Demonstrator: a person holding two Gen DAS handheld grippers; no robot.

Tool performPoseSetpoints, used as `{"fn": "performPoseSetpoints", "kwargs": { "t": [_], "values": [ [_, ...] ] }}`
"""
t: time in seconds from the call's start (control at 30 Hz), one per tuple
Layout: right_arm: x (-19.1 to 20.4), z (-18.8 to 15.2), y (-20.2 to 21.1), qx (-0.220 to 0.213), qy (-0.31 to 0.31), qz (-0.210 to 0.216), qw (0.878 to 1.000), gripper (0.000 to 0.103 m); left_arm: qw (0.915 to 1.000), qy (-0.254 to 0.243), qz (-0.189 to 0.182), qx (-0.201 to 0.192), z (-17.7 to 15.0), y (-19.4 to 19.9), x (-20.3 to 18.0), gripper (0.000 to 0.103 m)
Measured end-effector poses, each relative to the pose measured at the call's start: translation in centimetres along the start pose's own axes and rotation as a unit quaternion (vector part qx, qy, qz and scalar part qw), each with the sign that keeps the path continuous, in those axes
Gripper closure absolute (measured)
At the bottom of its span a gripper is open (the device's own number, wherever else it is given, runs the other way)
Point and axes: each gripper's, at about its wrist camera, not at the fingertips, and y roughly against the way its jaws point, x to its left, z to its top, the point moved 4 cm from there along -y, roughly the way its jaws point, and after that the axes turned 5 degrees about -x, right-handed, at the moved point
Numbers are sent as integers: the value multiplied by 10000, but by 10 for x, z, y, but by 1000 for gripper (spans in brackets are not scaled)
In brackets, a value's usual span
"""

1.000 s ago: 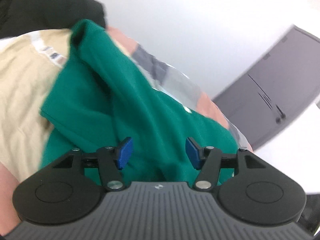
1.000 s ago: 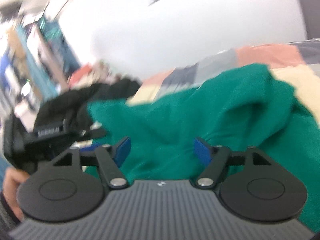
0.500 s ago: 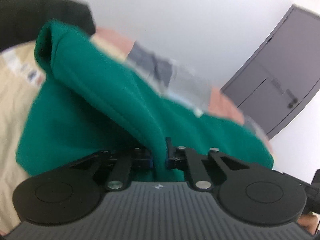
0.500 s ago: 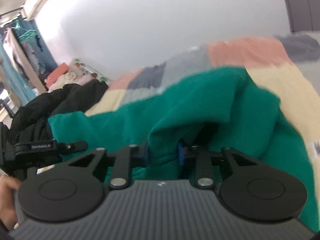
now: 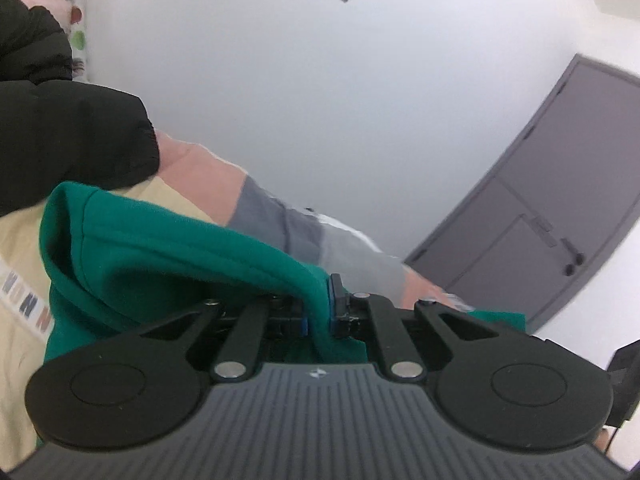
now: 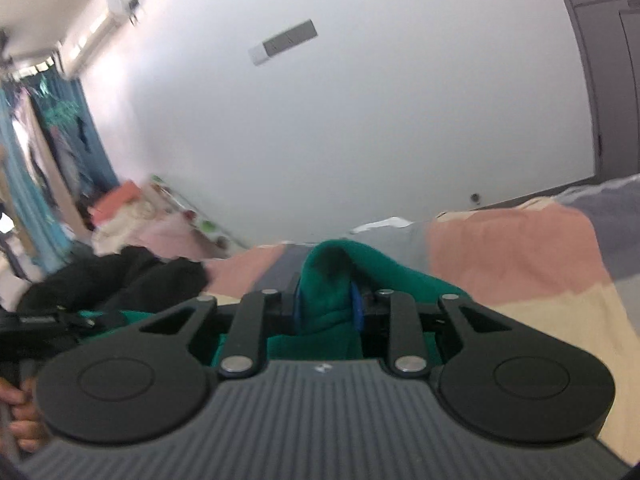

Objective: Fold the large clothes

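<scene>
Green garment point(image 5: 168, 264), a thick fleece-like piece of clothing, is being pinched in two places at once, one fold in each claw. In the left wrist view, the left gripper point(image 5: 318, 306) is clamping a thin fold of the green cloth, its blue pads pressing the fabric from both sides with almost no gap showing. From that pinch the cloth is running up and away to the left as a rounded ridge, and a small corner of it is showing to the right of the claw. In the right wrist view, the right gripper point(image 6: 328, 306) is squeezing a thicker bunch of the same garment point(image 6: 332, 280), which is bulging up between the blue pads; its jaws have just been closing onto that bunch.

Beyond the claws, the garment is lying on a patchwork bedspread point(image 5: 208, 176) of pink, grey and cream blocks, and the same bedspread point(image 6: 520, 256) is spreading to the right in the right wrist view. A black padded jacket point(image 5: 60, 128) is lying at the far left of the bed. Farther off, a white wall point(image 5: 320, 100) is filling the background, with a grey door point(image 5: 552, 216) at the right. At the near left edge of the right wrist view, a person's hand point(image 6: 22, 420) is showing, with the body of the other gripper just above it.
</scene>
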Motion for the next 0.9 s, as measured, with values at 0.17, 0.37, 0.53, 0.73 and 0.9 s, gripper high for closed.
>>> {"fn": "performPoseSetpoints", "kwargs": {
  "t": [0.17,0.37,0.53,0.73,0.9],
  "values": [
    [-22,-28,-53,294,267,-546,9977,80,9985,-107,459,277,-14,-45,23,92],
    [-50,-68,-72,701,-223,-499,9960,81,9942,-434,697,692,-39,-70,37,90],
    [-51,-67,-68,810,-307,-434,9953,78,9921,-583,872,687,-39,-69,29,82],
    [-20,-50,-28,742,235,-458,9959,43,9907,-698,998,610,-35,-26,7,45],
    [13,-42,27,572,410,-175,9974,43,9899,-908,932,568,-52,35,-25,45]
  ]
}}
